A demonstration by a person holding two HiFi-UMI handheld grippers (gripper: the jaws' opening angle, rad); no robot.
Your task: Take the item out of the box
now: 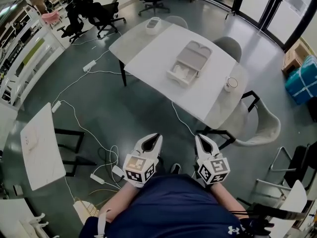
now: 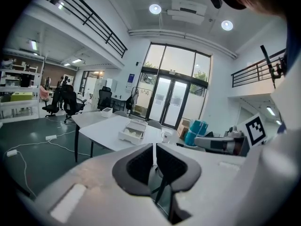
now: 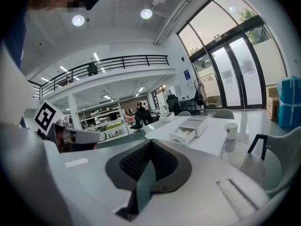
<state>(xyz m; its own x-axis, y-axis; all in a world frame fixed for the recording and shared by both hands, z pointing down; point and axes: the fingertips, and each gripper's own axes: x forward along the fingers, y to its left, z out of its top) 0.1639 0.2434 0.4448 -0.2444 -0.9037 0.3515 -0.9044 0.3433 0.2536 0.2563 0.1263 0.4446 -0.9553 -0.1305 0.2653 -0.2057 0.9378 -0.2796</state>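
The left hand-held gripper (image 1: 157,137) and the right hand-held gripper (image 1: 198,138) are both clenched, tips together and nothing between them. They are held side by side in front of the person's torso, well apart from the desk (image 1: 148,48). At 12 o'clock from them the box (image 1: 194,56) lies open on the desk. The item (image 1: 181,73), something pale that I cannot make out, sits in the box's nearer half.

The risks, as I judge them:
- A cable (image 1: 184,123) crosses the floor between the person and the desk and could catch a foot on the approach.
- Clenched jaws arriving at the box would shove it along rather than grasp anything.
- The cup (image 1: 231,84), at 4 o'clock of the box and near the desk edge, could be knocked over by the right hand-held gripper.
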